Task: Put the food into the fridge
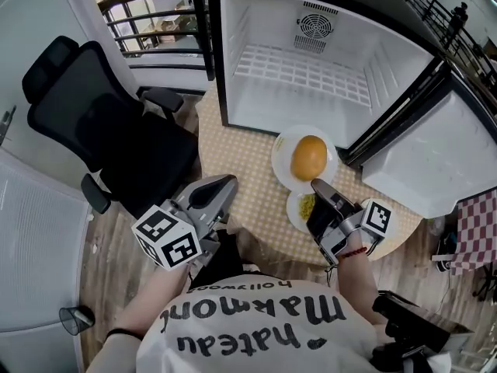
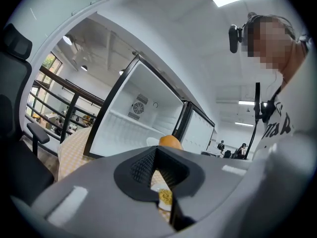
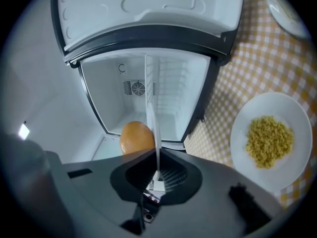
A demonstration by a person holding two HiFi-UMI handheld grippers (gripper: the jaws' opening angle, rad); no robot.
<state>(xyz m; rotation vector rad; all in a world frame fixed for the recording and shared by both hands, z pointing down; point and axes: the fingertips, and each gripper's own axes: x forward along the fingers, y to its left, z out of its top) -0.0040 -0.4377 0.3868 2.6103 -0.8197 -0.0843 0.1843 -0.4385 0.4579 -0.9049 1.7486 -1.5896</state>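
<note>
Checked yellow-and-white cloth [image 1: 241, 169] covered the table where we found the food. We noted a round orange item [image 1: 308, 157] sitting on a white plate [image 1: 281, 162], just in front of the open fridge [image 1: 233, 68] and outside it. The item was near-round, seemingly a little longer along the line running into the fridge, and showed no distinct pointing end. The plate lay flat on the cloth. The right gripper [image 1: 318, 185] was clamped on the plate's near rim and aimed toward the fridge opening. In the right gripper view the rim ran edge-on between the closed jaws. Just beside the plate, nearer to us, stood a smaller plate [image 1: 293, 208] of yellow grains [image 1: 307, 205], partly covered by that gripper. The left gripper [image 1: 227, 182] hung apart to the left, jaws together with nothing between them. The fridge door [image 1: 450, 162] stood swung out to the right. A black office chair [image 1: 101, 123] stood at the left.
</note>
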